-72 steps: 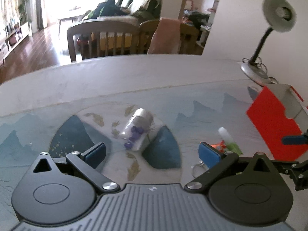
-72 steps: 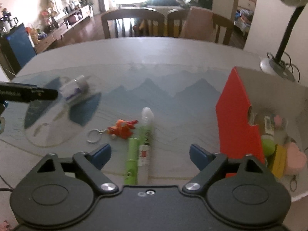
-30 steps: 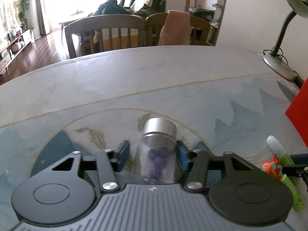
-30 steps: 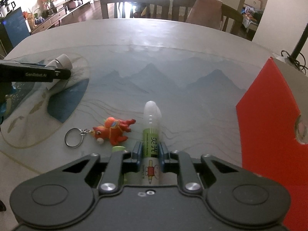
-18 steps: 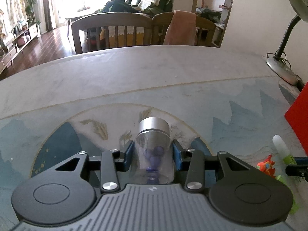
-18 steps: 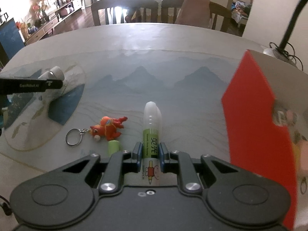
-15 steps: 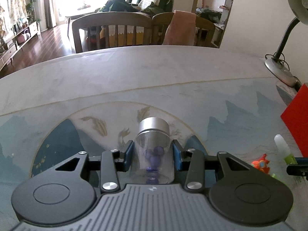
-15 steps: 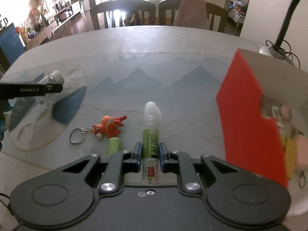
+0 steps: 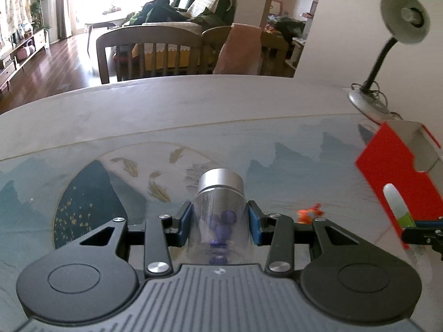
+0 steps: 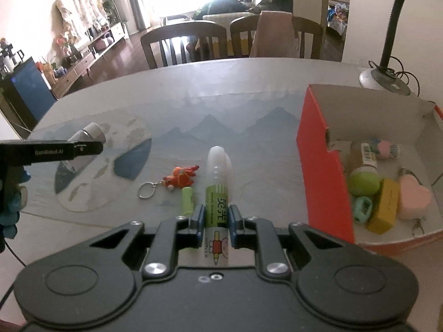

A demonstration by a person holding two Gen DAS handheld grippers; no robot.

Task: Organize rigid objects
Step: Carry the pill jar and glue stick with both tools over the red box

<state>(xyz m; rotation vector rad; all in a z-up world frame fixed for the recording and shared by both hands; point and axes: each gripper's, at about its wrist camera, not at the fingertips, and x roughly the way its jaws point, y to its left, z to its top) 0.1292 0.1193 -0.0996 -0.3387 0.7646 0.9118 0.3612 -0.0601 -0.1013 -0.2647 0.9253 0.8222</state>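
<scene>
My left gripper (image 9: 220,222) is shut on a clear jar (image 9: 218,215) with a silver lid and purple beads inside, held above the table. The same jar (image 10: 88,138) shows at the left of the right wrist view, behind the left gripper's finger (image 10: 66,149). My right gripper (image 10: 216,225) is shut on a green highlighter (image 10: 217,191) with a translucent cap, lifted off the table. At the right stands a red box (image 10: 321,166), (image 9: 387,166), its inside holding several small items.
An orange keychain figure (image 10: 180,178) with a ring and a small green tube (image 10: 187,196) lie on the table between the grippers. A desk lamp base (image 10: 384,80) sits behind the box. Chairs (image 9: 146,52) stand at the far table edge.
Both grippers have risen from the table with their objects. The left closed on the jar and lifted it; the right carried the highlighter up, and the red box's inside came into view.
</scene>
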